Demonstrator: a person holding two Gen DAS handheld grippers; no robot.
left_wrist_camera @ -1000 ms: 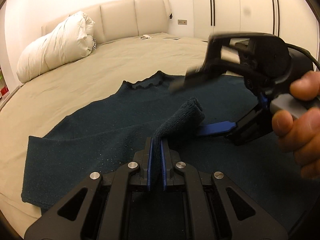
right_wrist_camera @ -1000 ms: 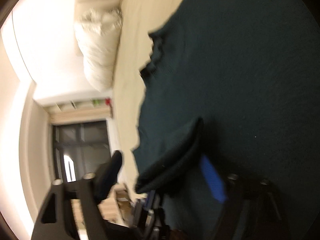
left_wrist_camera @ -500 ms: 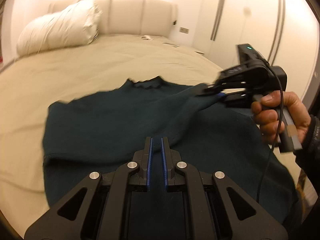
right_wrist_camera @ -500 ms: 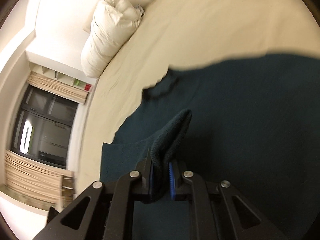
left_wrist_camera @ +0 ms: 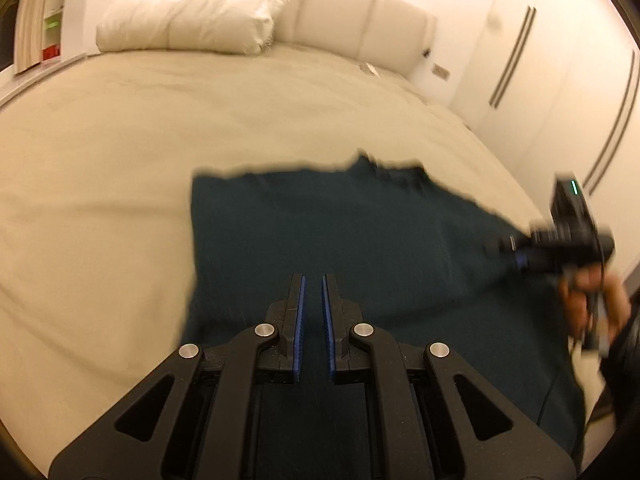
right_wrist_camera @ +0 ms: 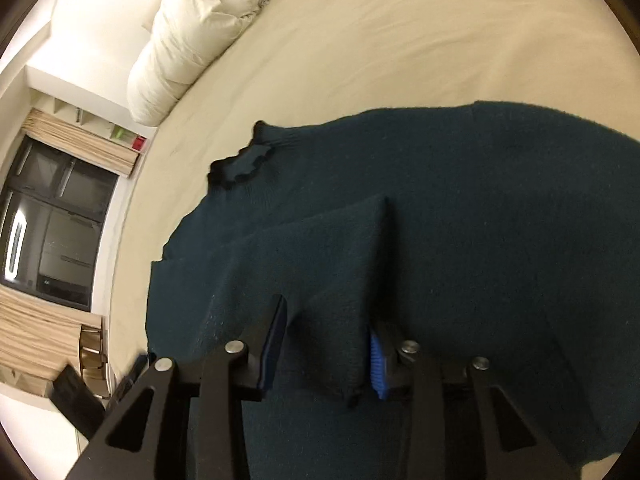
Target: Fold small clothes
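Released sleeve point(right_wrist_camera: 332, 280) now lies between opening right gripper point(right_wrist_camera: 328, 320).

no readable text, label, brand or number shows in either view; the small green and red items on the far shelf are too blurred to read.

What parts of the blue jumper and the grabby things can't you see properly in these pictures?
- Dark teal knitted sweater: in the left wrist view its far edge is smeared by motion blur; its near hem is hidden behind the left hand-held gripper.
- Right hand-held gripper: blurred there, so its jaws are unreadable.
- Sleeve cuff: in the right wrist view, whether the pads press it is unclear.
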